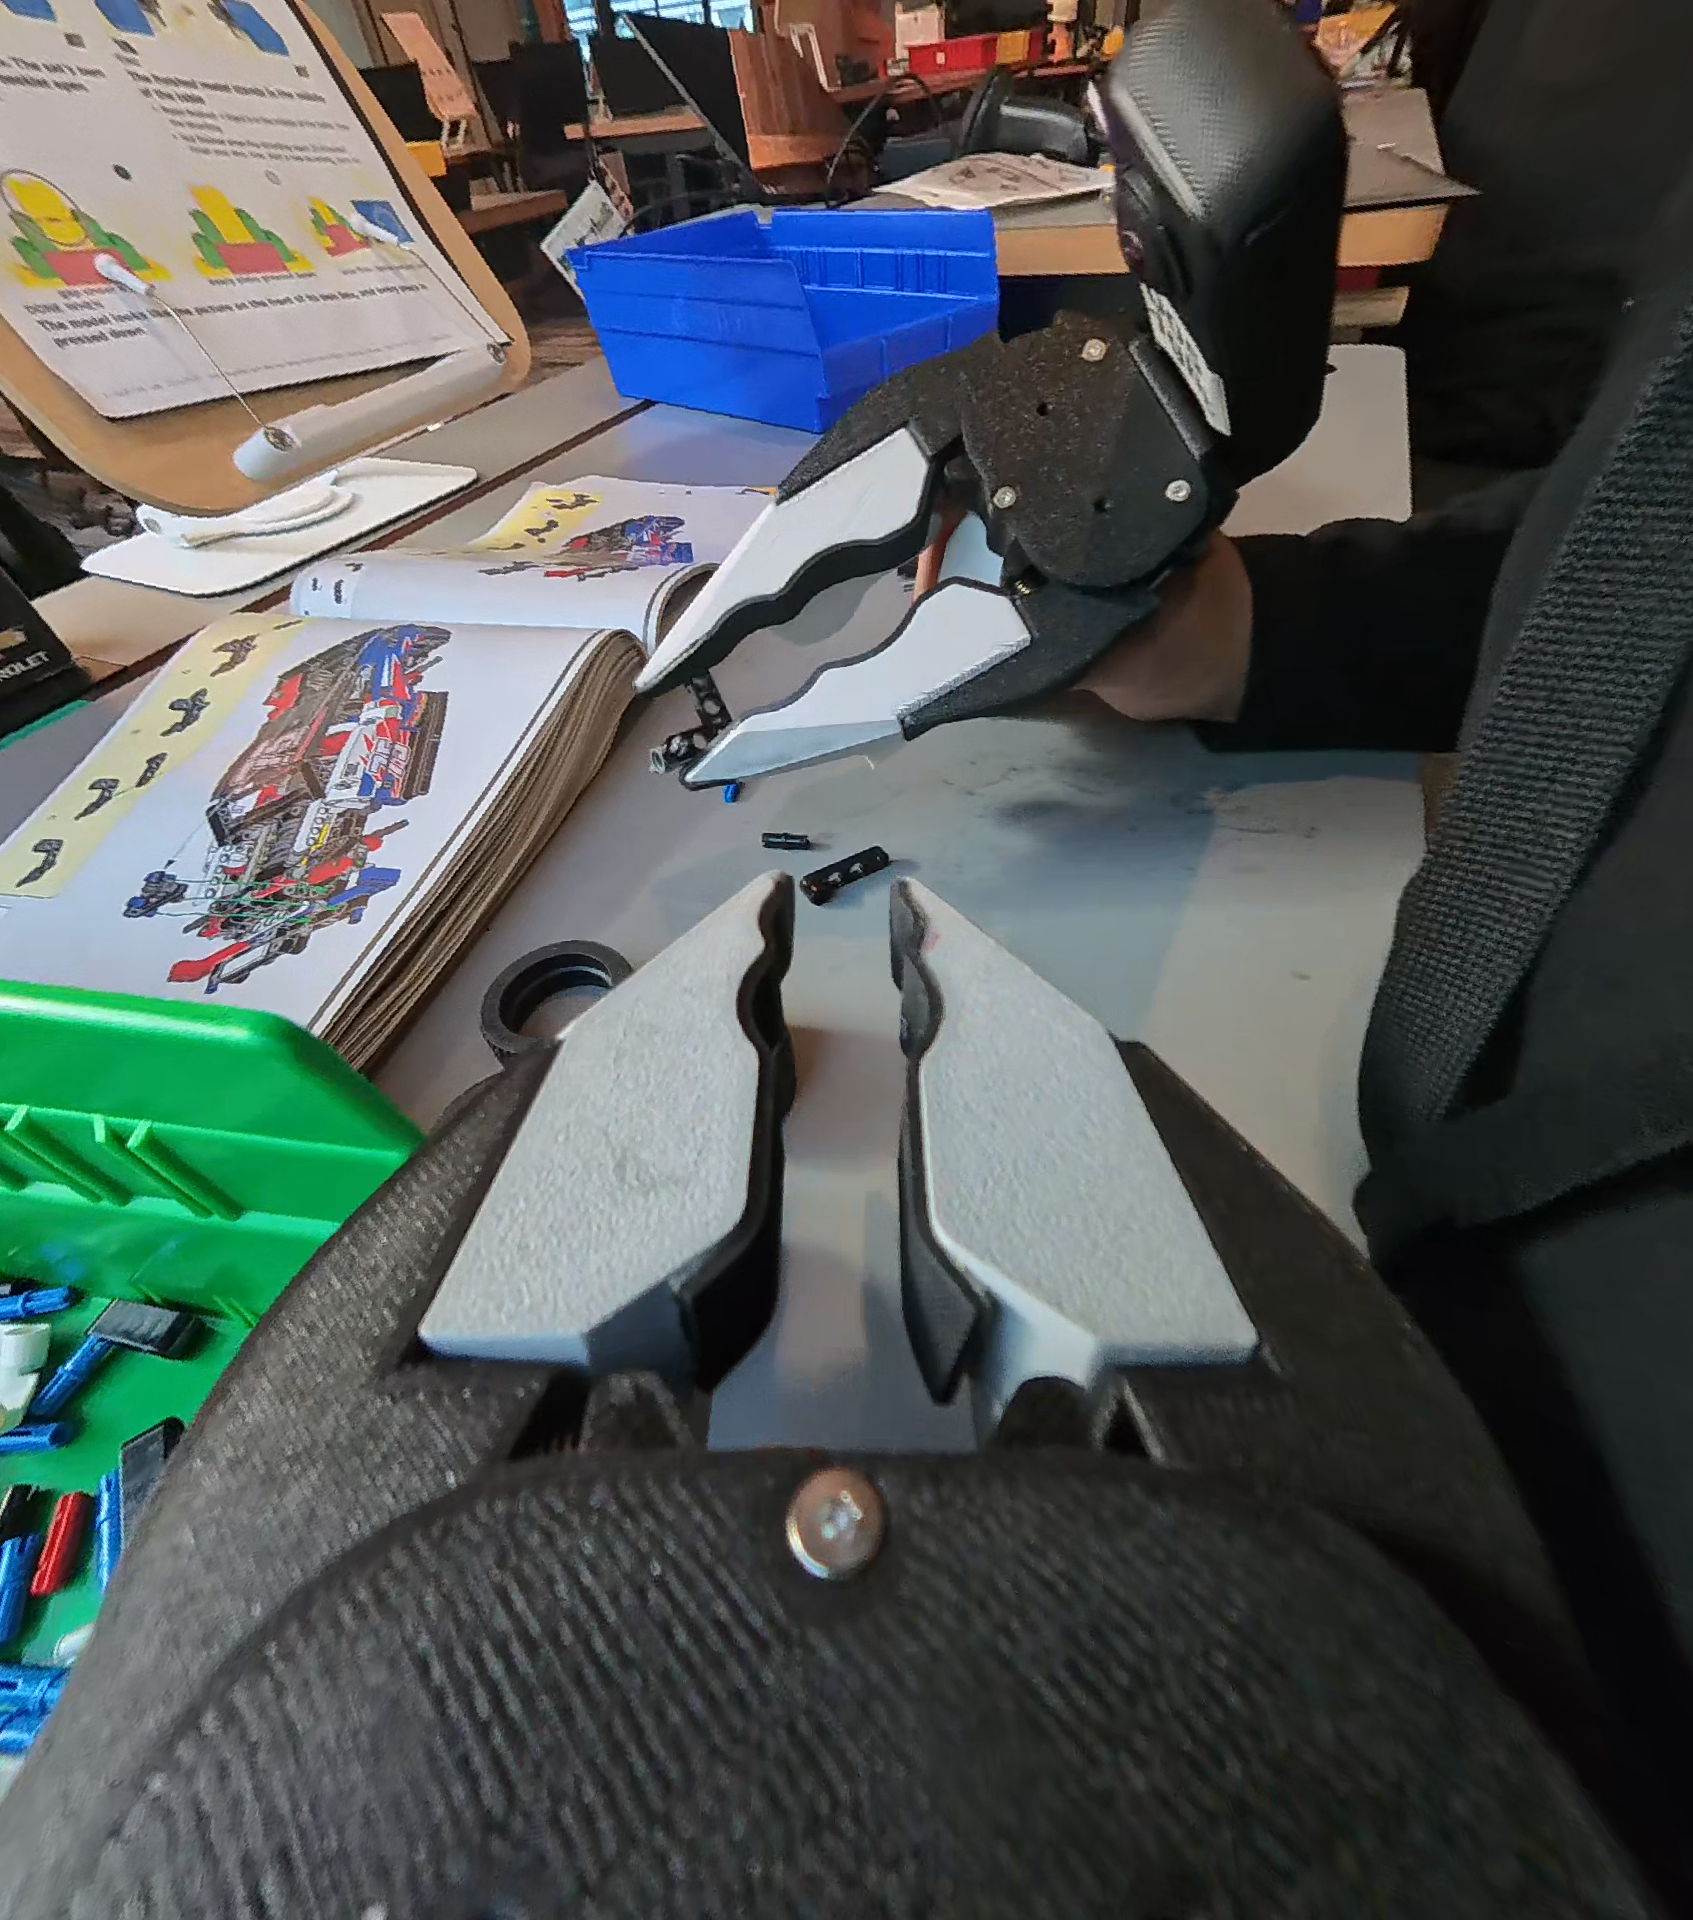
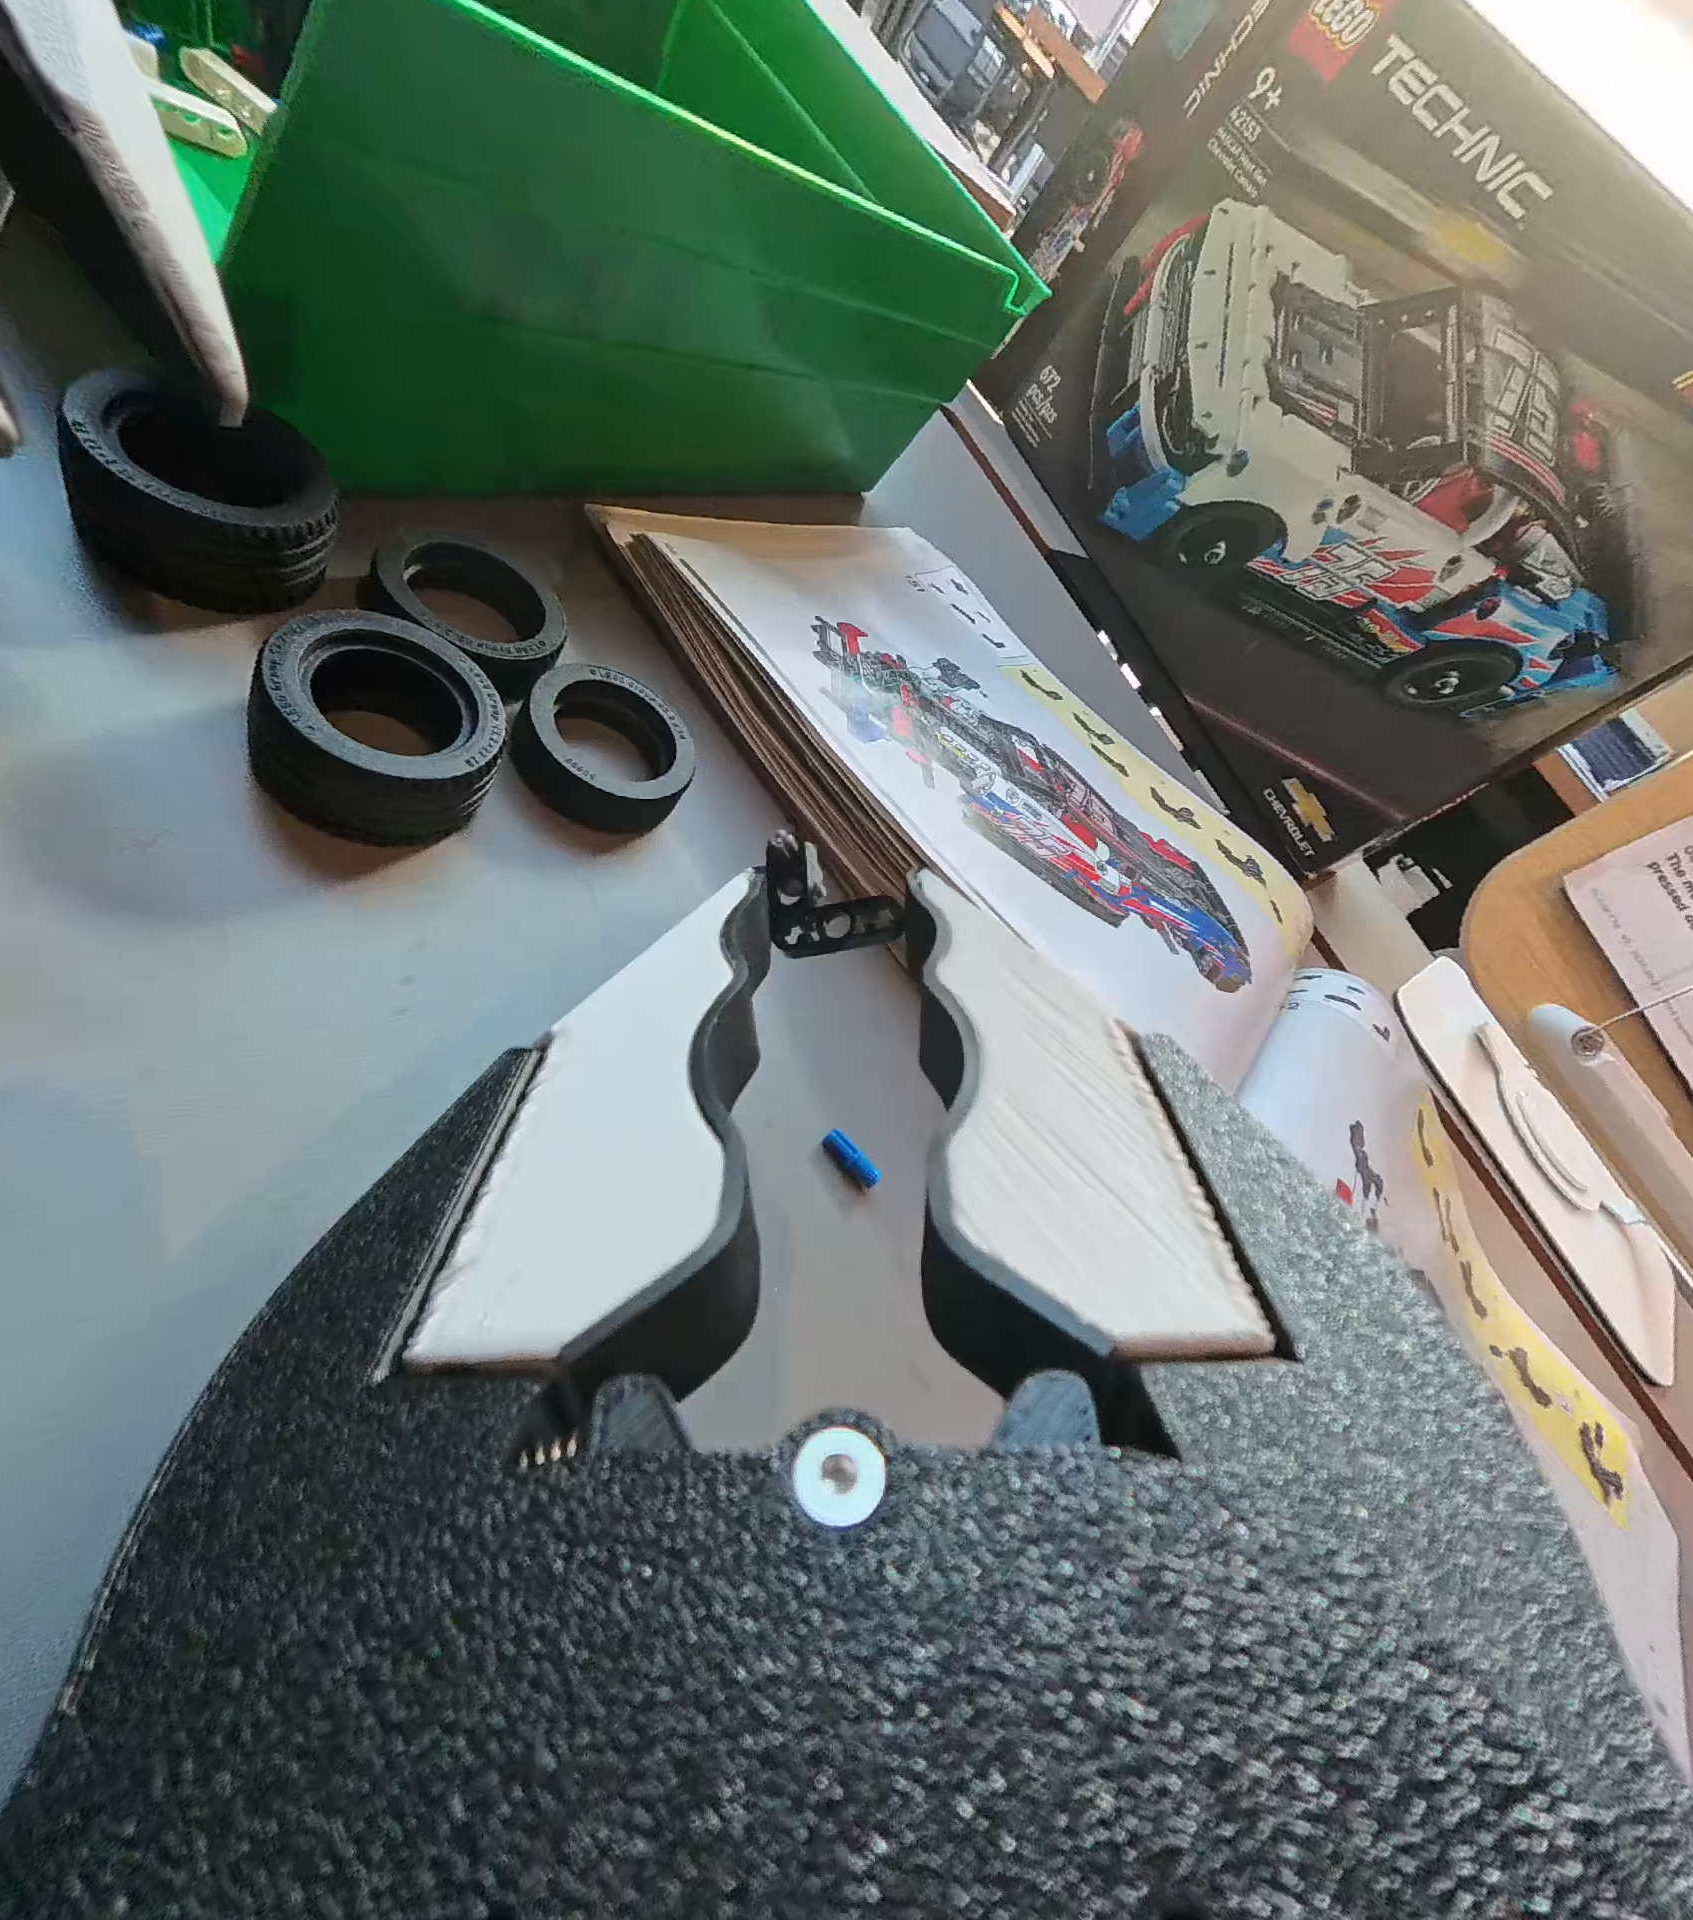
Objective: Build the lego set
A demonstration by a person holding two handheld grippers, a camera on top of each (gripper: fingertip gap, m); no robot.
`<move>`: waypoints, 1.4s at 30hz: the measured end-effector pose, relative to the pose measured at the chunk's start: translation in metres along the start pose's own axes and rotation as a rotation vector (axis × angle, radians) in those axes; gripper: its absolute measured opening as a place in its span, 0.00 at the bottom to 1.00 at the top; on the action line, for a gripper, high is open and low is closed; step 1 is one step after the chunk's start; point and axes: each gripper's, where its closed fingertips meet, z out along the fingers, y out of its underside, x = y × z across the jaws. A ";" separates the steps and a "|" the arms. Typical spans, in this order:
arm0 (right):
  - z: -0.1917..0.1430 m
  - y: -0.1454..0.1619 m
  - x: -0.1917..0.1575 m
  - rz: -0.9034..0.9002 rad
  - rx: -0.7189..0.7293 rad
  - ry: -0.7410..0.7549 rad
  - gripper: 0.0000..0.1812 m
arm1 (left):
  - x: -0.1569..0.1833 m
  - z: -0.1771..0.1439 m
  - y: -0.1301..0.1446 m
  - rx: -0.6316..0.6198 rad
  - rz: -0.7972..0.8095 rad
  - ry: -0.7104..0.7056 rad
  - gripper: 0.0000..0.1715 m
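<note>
Your right gripper (image 2: 831, 914) clamps a black angled beam (image 2: 837, 920) at its fingertips, the held arm lying crosswise between the tips, the other arm rising just beyond them. A blue pin (image 2: 850, 1155) lies on the grey table (image 2: 94, 935) under the fingers, slanted. Your left gripper (image 1: 840, 914) hovers low with its fingers parted and empty, a short black beam (image 1: 844, 873) just ahead, lying crosswise. The open instruction booklet (image 1: 302, 790) rests left of it, in a workshop.

Bright daylight, glare blown out at upper right, wide-angle edge warping, motion-blurred foreground, soft shadows.
</note>
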 end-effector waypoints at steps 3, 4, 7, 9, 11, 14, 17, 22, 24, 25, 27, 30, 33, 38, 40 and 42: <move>0.001 0.001 0.000 0.001 -0.004 -0.003 0.14 | 0.002 0.002 0.002 -0.012 0.004 0.016 0.10; 0.001 0.001 -0.001 -0.004 -0.006 -0.004 0.14 | 0.002 0.003 0.002 -0.014 0.005 0.020 0.10; 0.001 0.000 -0.001 -0.014 -0.002 -0.003 0.14 | 0.002 0.005 0.003 -0.029 -0.001 0.036 0.11; 0.000 -0.001 -0.001 -0.011 0.005 -0.003 0.14 | 0.003 0.005 0.004 -0.031 -0.004 0.042 0.11; 0.000 0.000 -0.001 -0.002 0.004 -0.011 0.14 | 0.003 0.005 0.003 -0.028 0.003 0.041 0.11; 0.002 0.002 -0.005 -0.010 -0.014 -0.024 0.14 | 0.004 0.006 0.004 -0.034 0.010 0.045 0.11; 0.003 0.003 -0.007 -0.016 -0.019 -0.032 0.14 | 0.005 0.006 0.004 -0.035 0.018 0.047 0.11; 0.000 -0.001 -0.005 0.028 0.004 -0.036 0.14 | 0.006 0.006 0.005 -0.039 0.034 0.039 0.11; -0.001 -0.004 -0.007 0.047 0.017 -0.049 0.14 | 0.003 0.005 0.003 -0.023 0.022 0.024 0.11; -0.002 -0.004 -0.007 0.050 0.018 -0.049 0.14 | 0.001 0.004 0.002 -0.016 0.012 0.016 0.11; -0.003 -0.006 -0.009 0.061 0.024 -0.065 0.14 | -0.004 0.002 0.000 0.000 -0.015 -0.008 0.11; -0.008 -0.008 -0.014 0.075 0.039 -0.094 0.14 | -0.010 0.002 0.000 0.001 -0.054 -0.023 0.12; -0.013 -0.013 -0.013 0.063 0.066 -0.090 0.14 | -0.009 0.004 0.002 -0.021 -0.055 -0.020 0.13; -0.009 -0.013 -0.032 -0.009 0.046 -0.148 0.14 | -0.003 0.010 0.008 -0.071 0.006 -0.021 0.14; -0.007 -0.012 -0.036 -0.044 0.036 -0.140 0.14 | -0.004 0.009 0.008 -0.072 0.024 -0.042 0.14; -0.005 -0.009 -0.039 -0.067 0.013 -0.148 0.14 | -0.004 0.008 0.007 -0.061 0.035 -0.054 0.16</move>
